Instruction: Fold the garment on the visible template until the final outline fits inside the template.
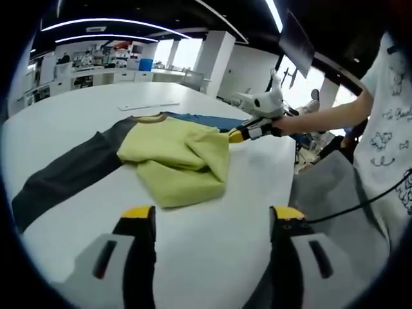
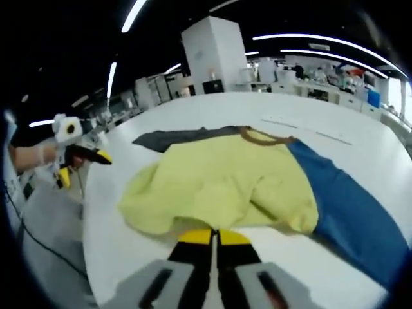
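Yellow-tipped jaws of the left gripper point(image 1: 212, 219) spread wide over bare white table point(image 1: 212, 257), gripping nothing, well apart from the garment point(image 1: 177, 161). Seen from the right gripper view as a small white and yellow tool point(image 2: 80, 164) off the table's far-left edge, held in a person's hand point(image 2: 29, 156).

Right gripper point(image 2: 214, 237) pinched narrow on the near hem of the garment point(image 2: 225, 187), yellow tips almost together with cloth between them. Same gripper point(image 1: 248, 132) in the left gripper view, at the garment's right corner close to the table edge, clamped on the yellow cloth, a person's hand point(image 1: 290, 123) behind it.

Yellow body of the garment bunched and folded over itself mid-table, brown collar point(image 2: 267, 136) toward the far side. Dark grey sleeve point(image 1: 64, 174) stretched flat toward one table edge; blue sleeve point(image 2: 351, 206) stretched flat the opposite way, partly hidden behind the yellow fold in the left gripper view. No way to tell the template apart from the white surface.

Thin pale strip point(image 1: 148, 105) flat on the table beyond the collar, apart from the garment. Black cable point(image 1: 360, 203) trailing off the table edge past a white printed shirt point(image 1: 386, 129). White pillar point(image 2: 212, 55), counters and shelving at the room's far side, ceiling light strips point(image 2: 325, 37) overhead.
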A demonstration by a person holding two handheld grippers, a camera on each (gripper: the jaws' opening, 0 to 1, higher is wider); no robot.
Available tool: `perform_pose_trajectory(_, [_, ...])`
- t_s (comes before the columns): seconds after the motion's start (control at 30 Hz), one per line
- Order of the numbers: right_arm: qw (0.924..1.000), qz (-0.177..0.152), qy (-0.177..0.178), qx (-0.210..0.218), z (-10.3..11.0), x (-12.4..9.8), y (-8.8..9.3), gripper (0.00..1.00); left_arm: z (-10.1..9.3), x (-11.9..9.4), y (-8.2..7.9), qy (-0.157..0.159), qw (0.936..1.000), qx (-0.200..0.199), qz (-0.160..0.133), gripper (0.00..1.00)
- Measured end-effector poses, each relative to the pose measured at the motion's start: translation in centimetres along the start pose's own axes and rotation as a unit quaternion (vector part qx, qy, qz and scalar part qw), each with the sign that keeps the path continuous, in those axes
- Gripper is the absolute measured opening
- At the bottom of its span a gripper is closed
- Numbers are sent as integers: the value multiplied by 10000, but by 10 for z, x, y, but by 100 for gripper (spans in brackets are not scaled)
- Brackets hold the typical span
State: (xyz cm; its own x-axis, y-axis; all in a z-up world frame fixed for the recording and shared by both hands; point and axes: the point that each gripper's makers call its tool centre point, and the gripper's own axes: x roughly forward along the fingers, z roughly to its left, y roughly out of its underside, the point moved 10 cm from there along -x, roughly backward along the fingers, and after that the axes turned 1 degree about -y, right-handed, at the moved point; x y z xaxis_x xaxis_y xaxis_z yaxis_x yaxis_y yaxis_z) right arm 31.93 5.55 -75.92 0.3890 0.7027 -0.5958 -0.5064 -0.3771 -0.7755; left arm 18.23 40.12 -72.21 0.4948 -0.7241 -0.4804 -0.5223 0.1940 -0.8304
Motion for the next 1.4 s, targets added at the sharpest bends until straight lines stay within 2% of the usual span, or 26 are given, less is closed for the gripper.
perform_pose_trajectory(0.3, [9998, 25, 111, -186, -1, -33, 4, 0, -2, 3, 1, 64, 10000, 3, -1, 68])
perform_pose_trajectory(0.47, [9988, 215, 183, -398, 0, -49, 14, 0, -3, 8, 2, 109, 9999, 23, 19, 68])
perform_pose_trajectory(0.93, [9958, 603, 249, -641, 33, -98, 49, 0, -4, 17, 5, 129, 9999, -27, 89, 65])
perform_pose_trajectory(1.17, [9955, 753, 270, -507, 42, -108, 70, 0, 2, 24, 8, -57, 9996, -195, 172, 61])
perform_pose_trajectory(1.27, [9943, 888, 247, -534, 51, -110, 79, 0, 7, 26, 10, -236, 9990, -282, 240, 56])
perform_pose_trajectory(1.4, [9931, 1037, 207, -505, 59, -111, 92, 0, 14, 31, 9, -407, 9973, -606, 89, 54])
